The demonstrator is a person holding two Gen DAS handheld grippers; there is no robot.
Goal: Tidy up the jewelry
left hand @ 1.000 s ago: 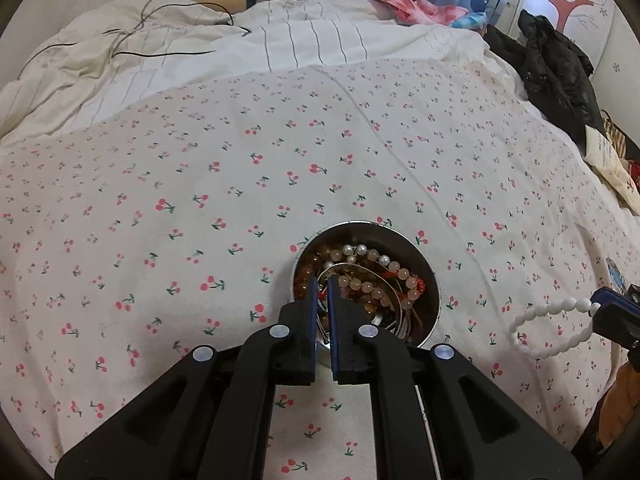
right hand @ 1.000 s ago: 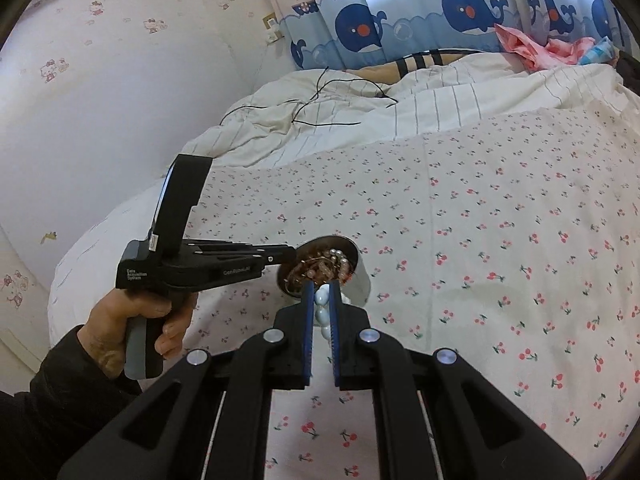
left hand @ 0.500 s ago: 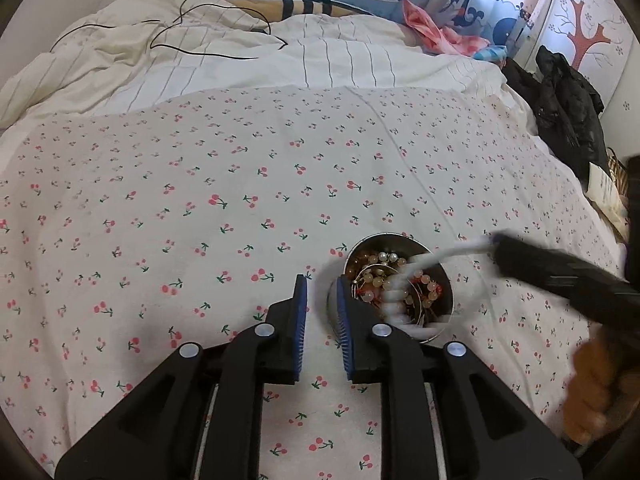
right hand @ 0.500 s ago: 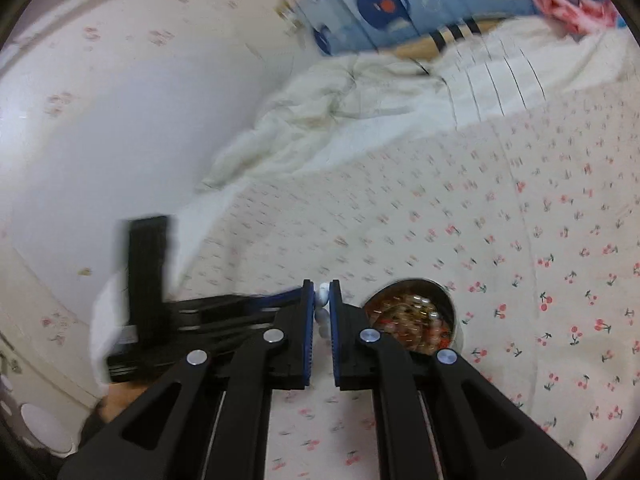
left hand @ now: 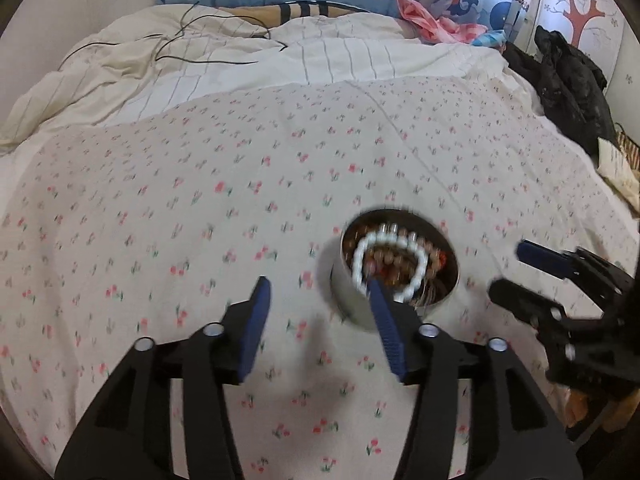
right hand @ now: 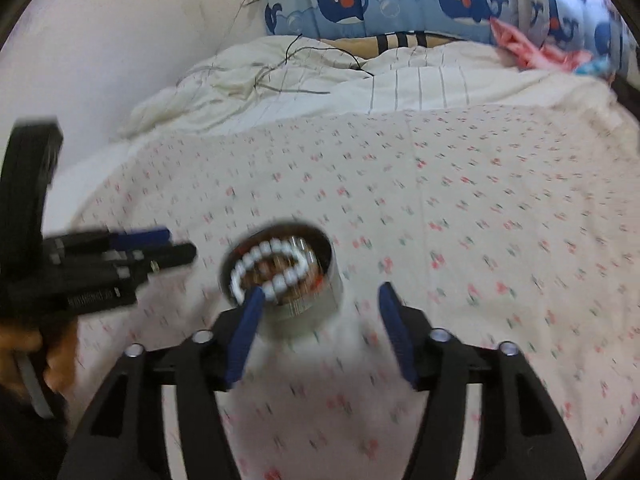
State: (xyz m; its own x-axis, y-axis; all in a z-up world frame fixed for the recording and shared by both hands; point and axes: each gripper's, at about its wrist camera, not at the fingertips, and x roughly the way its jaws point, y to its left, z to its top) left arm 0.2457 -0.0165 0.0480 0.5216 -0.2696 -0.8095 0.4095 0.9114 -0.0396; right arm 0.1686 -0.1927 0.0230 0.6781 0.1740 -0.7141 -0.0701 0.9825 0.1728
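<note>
A round metal tin full of bead bracelets stands on the cherry-print bedsheet. A white bead bracelet lies on top of the beads inside it. My left gripper is open, its right finger in front of the tin's near rim. My right gripper is open and empty, its fingers either side of the tin. The right gripper also shows at the right in the left wrist view. The left gripper shows at the left in the right wrist view.
The cherry-print sheet covers the bed. A rumpled white striped duvet with a black cable lies at the back. Dark clothing is piled at the right edge. A wall runs along the bed's left side.
My right gripper opened and let the white bracelet go into the tin. My left gripper opened wide and shifted left of the tin.
</note>
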